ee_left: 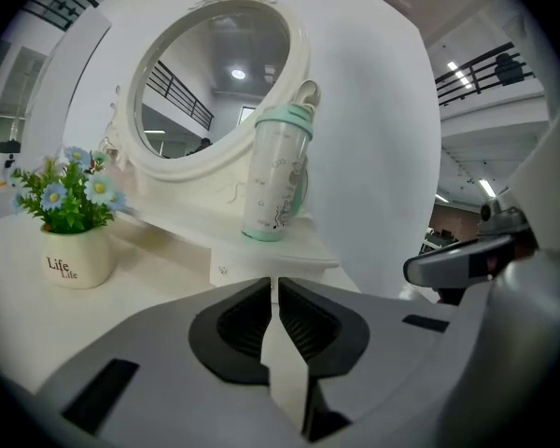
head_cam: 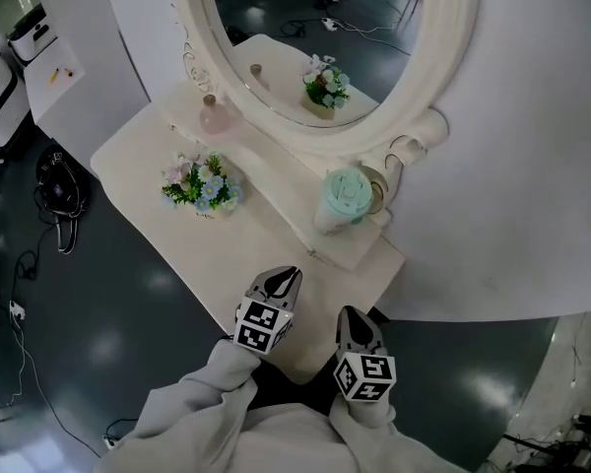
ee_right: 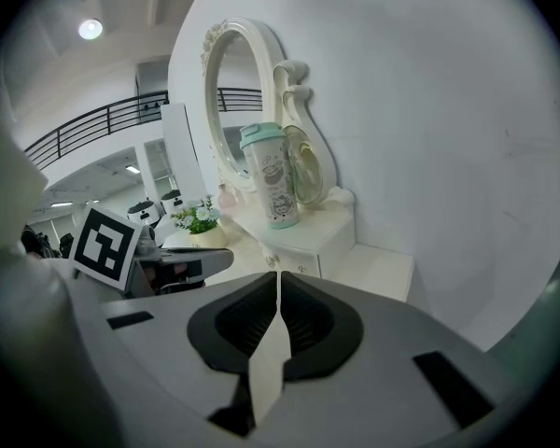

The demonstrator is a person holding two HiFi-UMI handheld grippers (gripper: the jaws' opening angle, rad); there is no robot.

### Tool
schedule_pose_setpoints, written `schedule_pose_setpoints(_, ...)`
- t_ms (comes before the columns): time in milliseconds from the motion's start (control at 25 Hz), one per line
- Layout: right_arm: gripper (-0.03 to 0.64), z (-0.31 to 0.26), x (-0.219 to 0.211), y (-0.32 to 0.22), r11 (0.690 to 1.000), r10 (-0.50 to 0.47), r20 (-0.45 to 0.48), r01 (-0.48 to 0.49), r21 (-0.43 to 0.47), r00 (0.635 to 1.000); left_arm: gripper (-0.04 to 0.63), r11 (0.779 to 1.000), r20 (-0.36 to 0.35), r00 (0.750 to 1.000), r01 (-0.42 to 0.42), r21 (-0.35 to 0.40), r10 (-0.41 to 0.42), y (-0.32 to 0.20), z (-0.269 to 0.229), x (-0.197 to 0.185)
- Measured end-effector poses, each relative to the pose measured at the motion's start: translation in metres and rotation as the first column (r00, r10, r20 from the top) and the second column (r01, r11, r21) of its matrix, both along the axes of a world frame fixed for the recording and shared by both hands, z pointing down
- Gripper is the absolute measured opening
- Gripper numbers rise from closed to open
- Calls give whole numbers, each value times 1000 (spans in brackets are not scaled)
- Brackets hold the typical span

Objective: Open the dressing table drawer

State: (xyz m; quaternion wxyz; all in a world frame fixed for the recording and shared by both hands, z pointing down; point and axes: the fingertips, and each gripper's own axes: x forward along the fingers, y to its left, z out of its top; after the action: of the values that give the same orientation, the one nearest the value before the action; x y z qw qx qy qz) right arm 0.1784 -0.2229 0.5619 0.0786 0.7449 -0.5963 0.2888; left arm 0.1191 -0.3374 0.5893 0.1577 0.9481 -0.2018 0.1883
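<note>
The cream dressing table [head_cam: 143,146] carries an oval mirror [head_cam: 443,37] and a low raised shelf at its right end. The small drawer front [ee_left: 235,267] sits under that shelf, its knob [ee_right: 273,260] small and pale; it looks closed. A mint tumbler [head_cam: 345,200] stands on the shelf above it. My left gripper [head_cam: 284,278] hovers over the table's front edge, just short of the drawer, shut and empty [ee_left: 273,284]. My right gripper [head_cam: 354,317] is beside it to the right, past the table's corner, also shut with nothing in it [ee_right: 278,278].
A pot of blue and pink flowers [head_cam: 202,183] stands mid-table and a pink bottle [head_cam: 214,116] by the mirror. A white wall panel [head_cam: 532,166] closes the right side. A dark bag [head_cam: 59,190] and cables lie on the floor at left.
</note>
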Motion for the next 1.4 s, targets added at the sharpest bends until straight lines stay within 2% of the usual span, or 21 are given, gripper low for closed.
schedule_pose_setpoints(120,38,3,5,-1,1000,26,-1,-26,-9,1000,25,1000,12,1000,-15,-21,16,-6,12,11)
schedule_pose_setpoints(240,38,4,9,-3,999,48,-1,-48,-17,999,131,998,25,999,-43,-45,44,-9,21,22)
schedule_pose_setpoints(560,38,11,15,-4,995,88,7,-88,-48,996,187,995,82,994,-72,-63,77,-21,43,51)
schedule_pose_setpoints(920,38,17,31,3,987,144,-1,-144,-68,990,186,994,141,986,-83,-75,93,-27,60,63)
schedule_pose_setpoints(1040,38,18,30,4,987,144,-2,-144,-70,990,115,994,152,983,-95,-59,103,-27,61,63)
schedule_pose_setpoints(1400,38,18,26,0,991,125,0,-125,-55,992,109,993,176,977,-112,-42,118,-26,62,59)
